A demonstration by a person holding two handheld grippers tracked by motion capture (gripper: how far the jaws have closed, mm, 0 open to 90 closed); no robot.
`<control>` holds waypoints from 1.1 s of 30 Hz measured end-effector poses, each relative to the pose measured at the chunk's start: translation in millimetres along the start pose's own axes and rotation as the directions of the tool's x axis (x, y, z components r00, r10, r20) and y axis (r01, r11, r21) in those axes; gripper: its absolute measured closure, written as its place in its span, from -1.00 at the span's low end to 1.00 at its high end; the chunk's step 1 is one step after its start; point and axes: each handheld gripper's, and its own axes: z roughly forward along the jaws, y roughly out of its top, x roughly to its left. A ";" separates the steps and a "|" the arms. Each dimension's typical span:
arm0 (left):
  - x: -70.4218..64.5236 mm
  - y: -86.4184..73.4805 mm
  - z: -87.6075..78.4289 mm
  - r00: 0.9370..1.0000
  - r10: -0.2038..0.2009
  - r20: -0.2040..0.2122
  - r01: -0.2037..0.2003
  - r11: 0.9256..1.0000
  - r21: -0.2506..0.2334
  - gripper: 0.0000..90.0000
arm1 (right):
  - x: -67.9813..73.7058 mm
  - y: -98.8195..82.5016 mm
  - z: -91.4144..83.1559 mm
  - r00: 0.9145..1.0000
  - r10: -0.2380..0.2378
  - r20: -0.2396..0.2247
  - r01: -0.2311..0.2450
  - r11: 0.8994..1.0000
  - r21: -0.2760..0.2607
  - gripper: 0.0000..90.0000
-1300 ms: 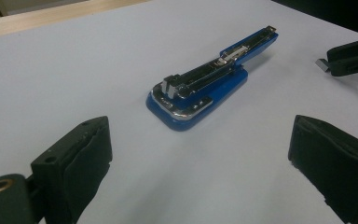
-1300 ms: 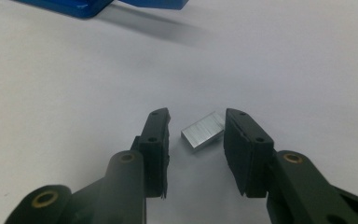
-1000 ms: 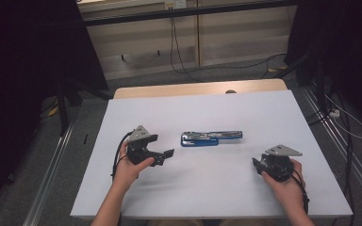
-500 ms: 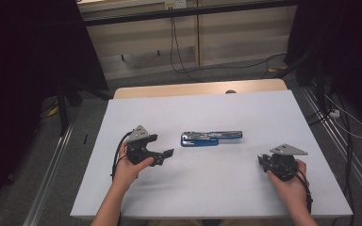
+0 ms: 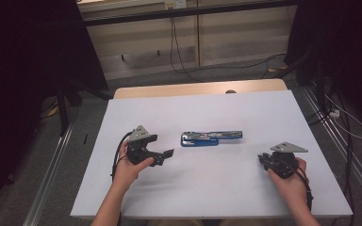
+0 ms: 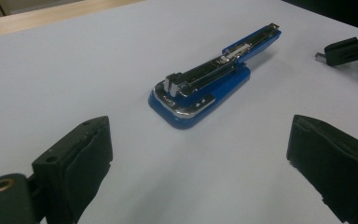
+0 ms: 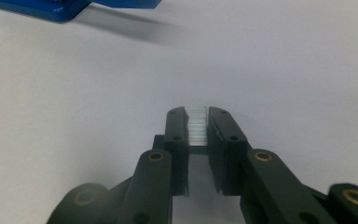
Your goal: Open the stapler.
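2 grippers: both are resting low on the white table (image 5: pixel 217 193), well apart from each other.
Stapler (image 5: pixel 210 138): it is lying open in the middle, between the grippers.
Left gripper (image 5: pixel 162 157): jaws are standing wide open, pointing at the stapler.
Right gripper (image 7: pixel 197 128): jaws have just been closing on a strip of staples (image 7: pixel 197 125).
Advice: keeping the strip level and lining it with the stapler channel.

stapler (image 5: pixel 210 138): mid-table, opened | left tool (image 5: pixel 166 156): beside it | right tool (image 5: pixel 264 159): apart
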 end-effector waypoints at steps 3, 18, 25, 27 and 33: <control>0.5 0.2 -0.2 1.000 0.002 0.001 -0.002 1.000 -0.001 -0.85 | -1.5 0.7 -0.1 1.000 -0.005 -0.013 0.005 1.000 0.005 0.76; 3.1 -0.5 -4.8 1.000 0.003 -0.015 -0.003 1.000 0.004 -0.86 | -8.4 13.4 -5.3 0.995 0.020 -0.096 -0.024 0.999 -0.043 0.76; 4.4 0.0 -7.0 1.000 -0.010 -0.014 0.010 1.000 -0.012 -0.86 | -3.8 26.7 -5.4 0.988 -0.021 -0.155 0.009 0.997 -0.080 0.76; 4.4 0.4 -7.5 1.000 -0.012 -0.016 0.011 1.000 -0.013 -0.86 | -1.7 30.3 -4.9 0.983 -0.027 -0.181 0.012 0.996 -0.087 0.76; 4.4 0.5 -8.3 1.000 -0.014 -0.019 0.014 1.000 -0.010 -0.86 | 2.1 42.1 -3.6 0.970 -0.032 -0.242 0.008 0.995 -0.100 0.76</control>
